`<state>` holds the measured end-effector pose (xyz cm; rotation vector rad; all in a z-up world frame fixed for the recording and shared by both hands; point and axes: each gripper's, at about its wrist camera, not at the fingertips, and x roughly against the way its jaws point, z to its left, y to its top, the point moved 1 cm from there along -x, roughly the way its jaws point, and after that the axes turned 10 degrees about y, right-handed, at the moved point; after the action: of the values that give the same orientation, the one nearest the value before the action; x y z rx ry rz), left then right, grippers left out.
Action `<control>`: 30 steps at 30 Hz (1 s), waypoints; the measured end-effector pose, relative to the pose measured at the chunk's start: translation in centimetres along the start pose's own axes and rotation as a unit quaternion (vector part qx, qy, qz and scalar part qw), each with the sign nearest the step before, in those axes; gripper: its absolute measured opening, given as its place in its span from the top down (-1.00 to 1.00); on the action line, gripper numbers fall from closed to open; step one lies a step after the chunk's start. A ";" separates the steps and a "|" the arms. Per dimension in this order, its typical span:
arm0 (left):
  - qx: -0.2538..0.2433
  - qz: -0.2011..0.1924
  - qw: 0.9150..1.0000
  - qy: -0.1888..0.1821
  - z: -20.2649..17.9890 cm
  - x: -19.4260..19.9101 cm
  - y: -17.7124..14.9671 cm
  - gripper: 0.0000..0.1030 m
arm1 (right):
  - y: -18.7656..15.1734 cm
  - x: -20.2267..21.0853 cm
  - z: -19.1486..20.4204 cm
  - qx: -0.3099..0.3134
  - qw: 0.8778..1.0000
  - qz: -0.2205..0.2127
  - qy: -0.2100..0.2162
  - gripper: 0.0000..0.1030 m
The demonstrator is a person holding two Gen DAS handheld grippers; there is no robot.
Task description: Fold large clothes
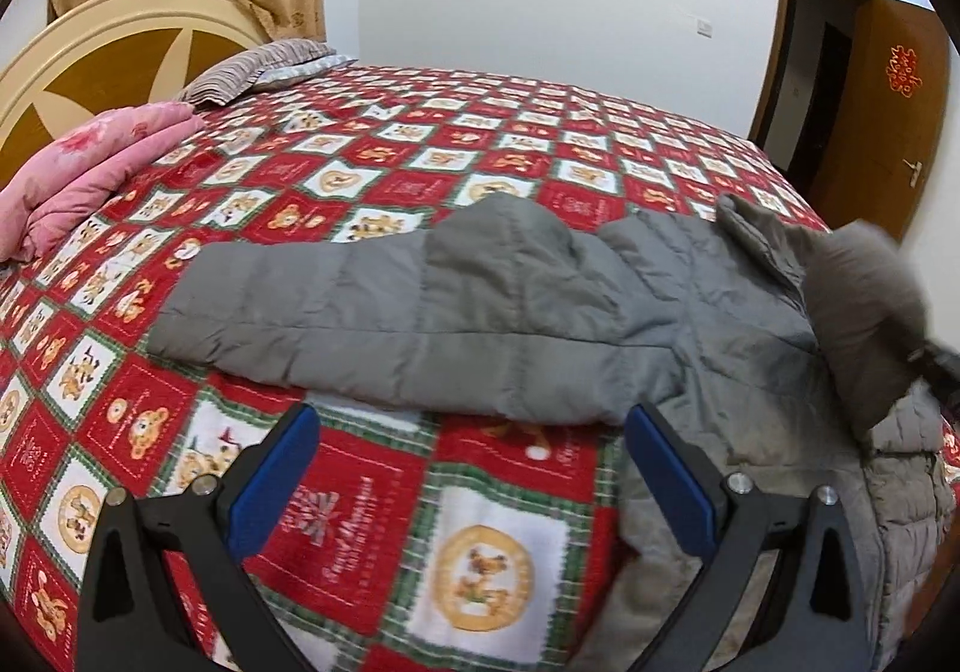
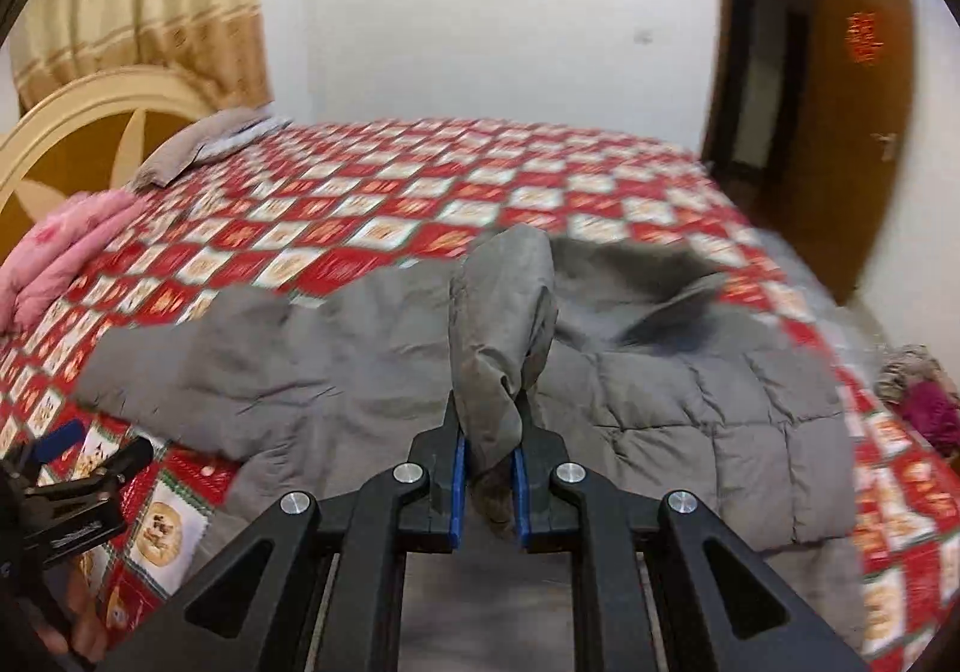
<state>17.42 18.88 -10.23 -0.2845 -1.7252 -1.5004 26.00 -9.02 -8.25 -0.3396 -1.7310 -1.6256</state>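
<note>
The left gripper is tilting down toward the bed from its near edge, its blue pads standing wide apart with nothing between them, only the red patchwork quilt showing in the gap; the right gripper is also angling downward, its jaws pinched tight on a fold of the grey padded jacket, the bunched cloth rising out from between its blue pads and drooping over to one side.

The right wrist view is showing what the left one is not: the grip itself, the left gripper low at the left edge with fingers of the person's hand below it, and a heap of dark red and patterned cloth at the far right by the bed's edge; the left wrist view is giving a sharper look at the striped pillow and the pink folded bedding beside the headboard, and is catching the lifted part of the jacket as a blurred grey shape at its right edge.

The jacket is lying across the near side of the bed on the quilt; it is quilted in stitched panels, one sleeve stretching out flat toward the left, the body rumpled toward the right and hanging partly over the near edge.
</note>
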 end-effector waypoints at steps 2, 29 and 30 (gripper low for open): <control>0.000 0.000 1.000 0.006 0.6 -0.4 0.0 -1.00 | -0.8 -2.3 1.3 0.003 1.000 0.012 0.007 0.77; -0.075 0.005 0.997 -0.033 -14.6 -0.9 4.1 -1.00 | -1.9 6.7 -22.0 -0.169 0.976 -0.033 -0.134 0.29; -0.078 0.005 0.997 -0.030 -15.6 -1.2 4.0 -1.00 | -2.1 6.3 -22.8 -0.172 0.975 -0.028 -0.141 0.29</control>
<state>27.37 6.23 -8.75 -0.4226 -1.6525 -1.6358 27.57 -32.70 -7.14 -0.7244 -1.6657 -1.9991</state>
